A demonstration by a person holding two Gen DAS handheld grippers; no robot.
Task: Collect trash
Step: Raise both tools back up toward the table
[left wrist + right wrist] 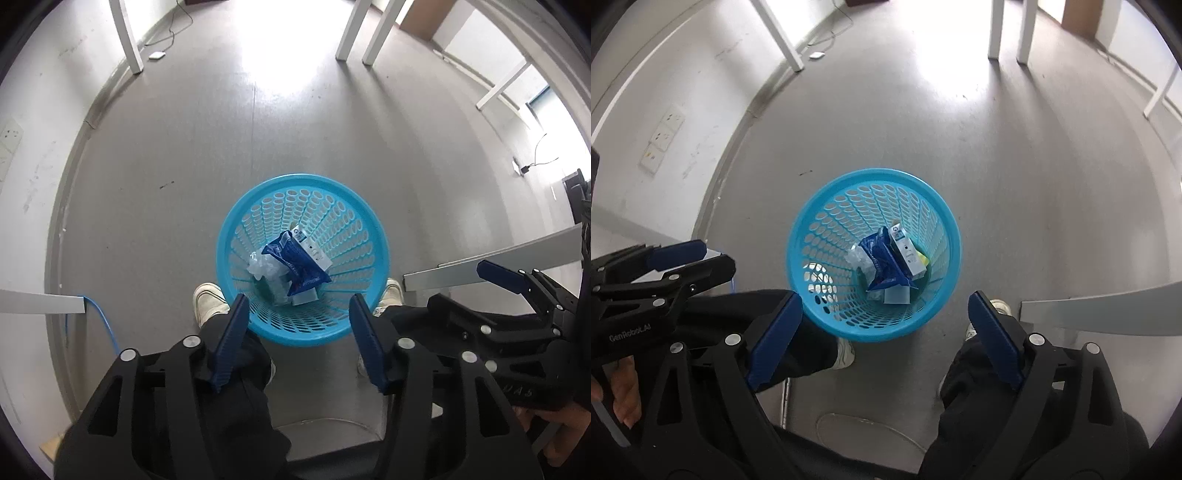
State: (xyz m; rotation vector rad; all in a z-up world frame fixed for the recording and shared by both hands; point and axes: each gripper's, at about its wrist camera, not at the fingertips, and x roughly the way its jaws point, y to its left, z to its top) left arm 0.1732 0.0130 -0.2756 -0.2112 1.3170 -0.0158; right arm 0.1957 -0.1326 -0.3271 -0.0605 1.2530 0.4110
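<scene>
A light blue perforated wastebasket stands on the grey floor, straight below both grippers. Inside lie a dark blue wrapper, a white and blue carton and crumpled clear plastic. My left gripper hangs above the basket's near rim, open, with nothing between its fingers. My right gripper is also above the near rim, open wide and empty. Each gripper shows at the edge of the other's view.
A person's dark trouser legs and pale shoes flank the basket. White table legs stand farther off. A wall with sockets runs along the left. A blue cable hangs there. Grey desk edges jut in.
</scene>
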